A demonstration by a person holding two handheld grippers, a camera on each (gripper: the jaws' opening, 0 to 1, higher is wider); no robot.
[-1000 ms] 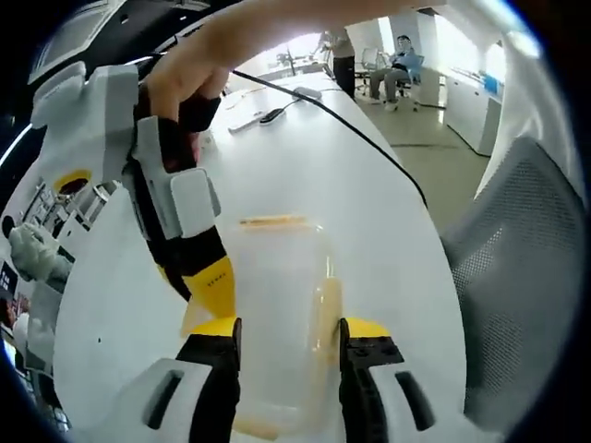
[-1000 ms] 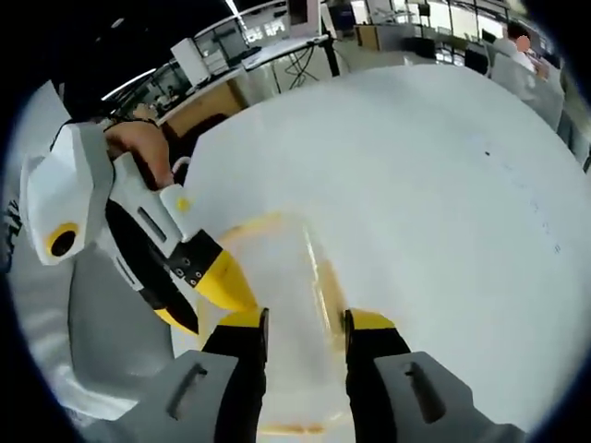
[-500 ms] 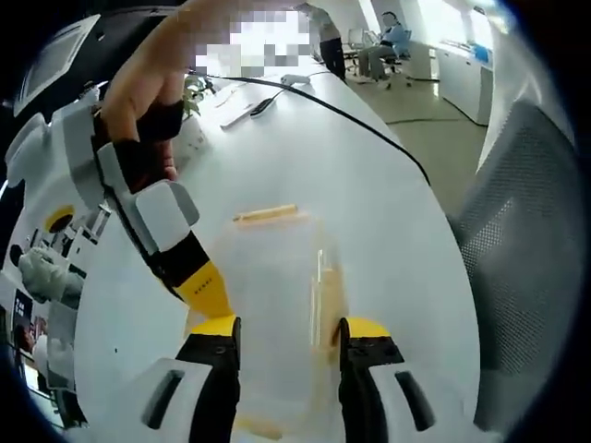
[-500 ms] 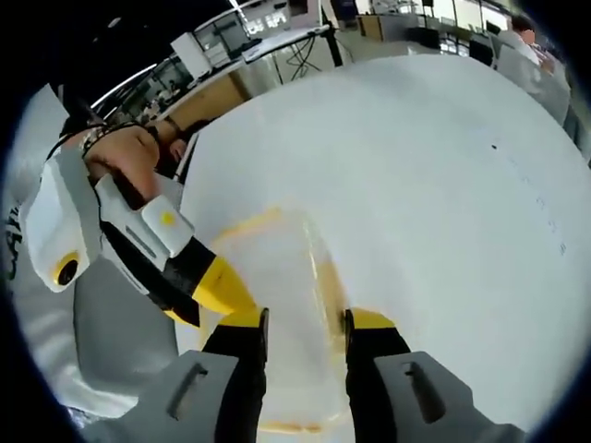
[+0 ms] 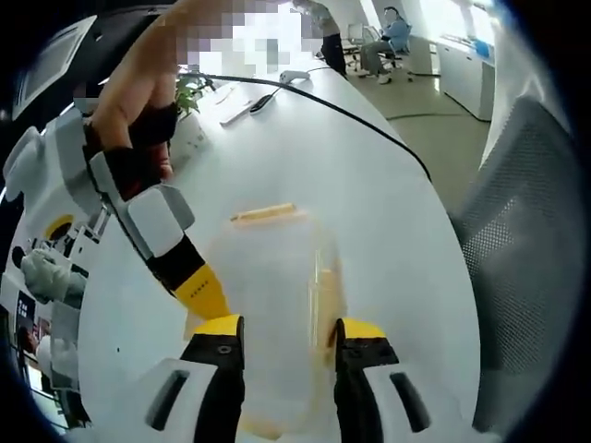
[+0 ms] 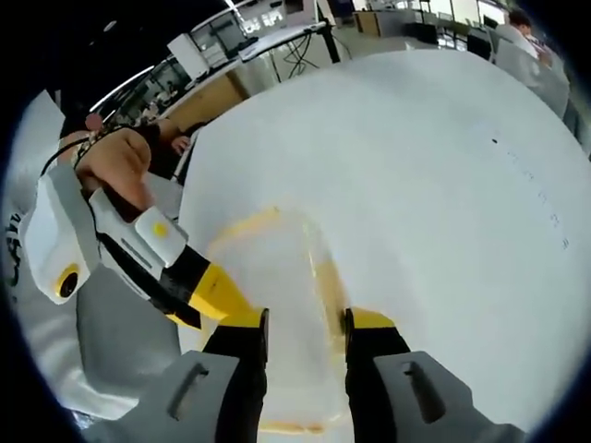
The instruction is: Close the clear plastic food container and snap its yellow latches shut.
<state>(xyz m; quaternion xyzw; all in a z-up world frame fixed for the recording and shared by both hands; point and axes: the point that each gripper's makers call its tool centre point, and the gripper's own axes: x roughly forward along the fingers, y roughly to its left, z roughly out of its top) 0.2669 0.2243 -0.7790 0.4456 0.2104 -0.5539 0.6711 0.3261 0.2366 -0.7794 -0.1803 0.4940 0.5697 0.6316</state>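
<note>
The clear plastic food container point(image 5: 277, 305) sits on the white table point(image 5: 369, 175), lid down on its body as far as the blur allows. All positions below are referenced to this container.

Left gripper point(image 5: 280, 337): jaws parted, one to each side of the container's near end, with a yellow latch point(image 5: 323, 295) lying along the long side just inside its own right-hand jaw. Whether the jaws press the walls cannot be told.

Right gripper point(image 6: 305, 328): likewise parted and straddling the container point(image 6: 277, 295) from its own end; a long-side latch point(image 6: 325, 286) runs ahead of one jaw, and an end latch point(image 6: 242, 224) lies across the far end. Contact cannot be told here either.

In the left gripper view, the right gripper point(image 5: 199, 295) comes in beside the container's left flank, held in a hand point(image 5: 138, 101).

Governing relation: the container's long axis runs away from each gripper, roughly in line with its jaws. The long-side latches therefore lie parallel to the jaws, close by them. Both grippers look about equally near; snapping a side latch would probably call for pressing inward across the short axis.
</note>
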